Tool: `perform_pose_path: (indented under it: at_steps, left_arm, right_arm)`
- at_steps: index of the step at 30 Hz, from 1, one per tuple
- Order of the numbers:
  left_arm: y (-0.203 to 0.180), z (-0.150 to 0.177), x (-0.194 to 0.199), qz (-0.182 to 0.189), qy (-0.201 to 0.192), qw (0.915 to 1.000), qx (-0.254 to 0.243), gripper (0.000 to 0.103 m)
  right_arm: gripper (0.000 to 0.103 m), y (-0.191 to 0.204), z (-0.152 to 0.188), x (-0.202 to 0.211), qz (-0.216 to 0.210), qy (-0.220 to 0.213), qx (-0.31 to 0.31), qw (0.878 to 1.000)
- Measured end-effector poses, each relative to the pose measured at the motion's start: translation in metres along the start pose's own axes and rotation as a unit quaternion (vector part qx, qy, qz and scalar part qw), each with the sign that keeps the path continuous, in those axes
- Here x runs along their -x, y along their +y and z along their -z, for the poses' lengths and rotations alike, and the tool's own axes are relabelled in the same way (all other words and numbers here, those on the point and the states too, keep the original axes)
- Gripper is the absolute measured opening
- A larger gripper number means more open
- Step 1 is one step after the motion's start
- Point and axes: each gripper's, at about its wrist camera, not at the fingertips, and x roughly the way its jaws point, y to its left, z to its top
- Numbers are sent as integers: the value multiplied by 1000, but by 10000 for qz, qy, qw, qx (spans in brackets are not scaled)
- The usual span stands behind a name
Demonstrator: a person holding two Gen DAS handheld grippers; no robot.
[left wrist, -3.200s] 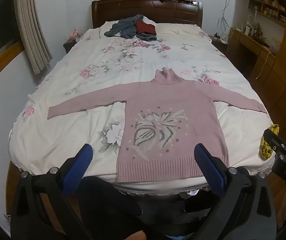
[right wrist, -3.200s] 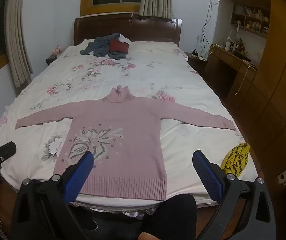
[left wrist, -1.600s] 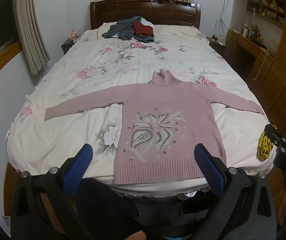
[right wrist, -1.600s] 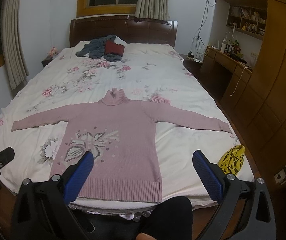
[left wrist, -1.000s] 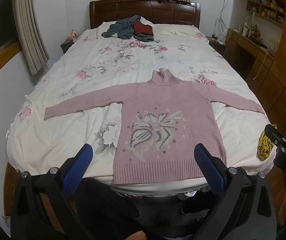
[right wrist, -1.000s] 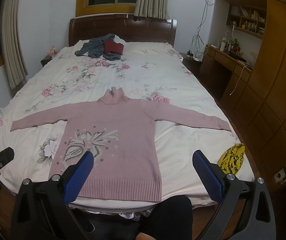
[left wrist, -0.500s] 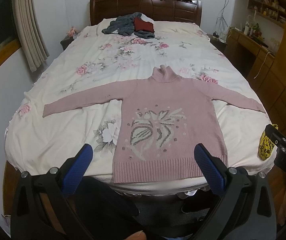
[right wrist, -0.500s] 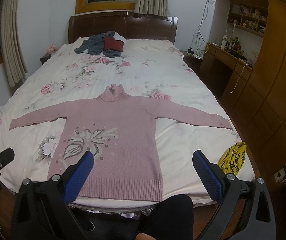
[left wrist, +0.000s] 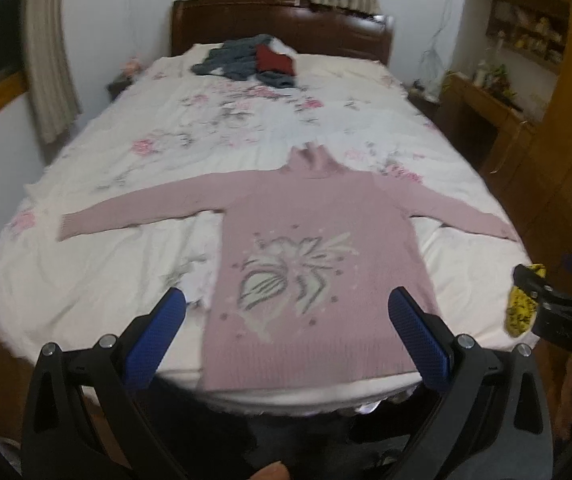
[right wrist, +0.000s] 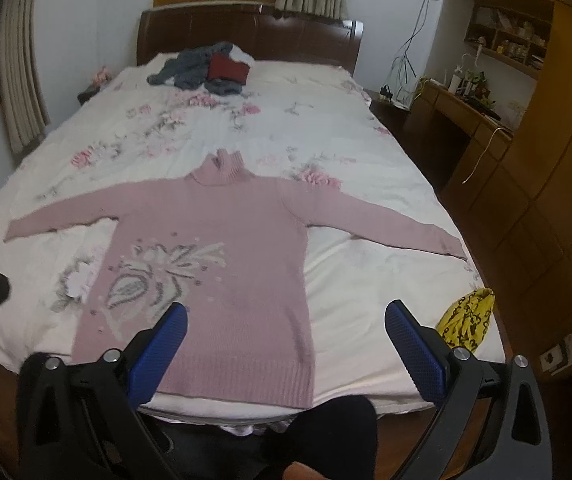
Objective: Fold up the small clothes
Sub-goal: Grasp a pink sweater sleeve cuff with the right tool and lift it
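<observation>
- Two tongs hover at the foot of the bed (left wrist: 85,280) — both with jaws spread wide and nothing between them.
- Left tongs (left wrist: 286,312) sit above the hem of the pink sweater (left wrist: 314,260), clear of the cloth.
- Right tongs (right wrist: 286,324) hang over the sweater's right lower edge and bare sheet beside it, likewise touching nothing.
- Sweater lies flat and face up on the floral sheet, collar toward the headboard (right wrist: 245,28), both sleeves stretched straight out — hem near the foot edge.
- Grey and red clothes (right wrist: 205,66) are piled by the headboard, well apart from the sweater.
- Yellow patterned cloth (right wrist: 466,320) rests at the bed's right near corner.
</observation>
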Motion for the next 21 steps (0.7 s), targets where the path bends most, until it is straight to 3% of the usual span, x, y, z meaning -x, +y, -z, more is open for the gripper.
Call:
perform_pose_path:
  at_steps: [2, 3, 6, 8, 9, 11, 14, 18, 21]
  left_arm:
    - [4, -2, -17, 336, 14, 9994, -10, 100]
    - [6, -4, -28, 353, 86, 9993, -9, 100]
    - [4, -7, -56, 367, 223, 9990, -110, 100]
    - [3, -11, -77, 449, 423, 9981, -64, 100]
    - [3, -12, -85, 542, 509, 9972, -2, 100]
    - [1, -15, -102, 719, 623, 9954, 116, 100]
    - [-1, -16, -119, 870, 650, 9938, 220, 100]
    - [-3, -20, -151, 1326, 906, 9856, 523, 100]
    - [2, -23, -172, 1729, 1120, 9737, 969, 100]
  right_arm:
    - [99, -13, 0, -18, -102, -140, -29, 9998]
    - [99, -27, -1, -32, -425, -231, -136, 9987]
    - [99, -72, -5, -79, -875, 130, -842, 9925]
    - [96, -114, -6, -119, -1076, 481, -1483, 9819]
    - [89, -134, -4, -134, -1125, 541, -1787, 9760]
    - [83, -182, 0, -171, -1190, 774, -2521, 9572]
    - [76, -251, 13, -224, -1397, 1096, -3693, 9122]
    - [54, -333, 39, -286, -1791, 1270, -5210, 8248]
    - [52, -385, 48, -321, -1772, 943, -5816, 7883]
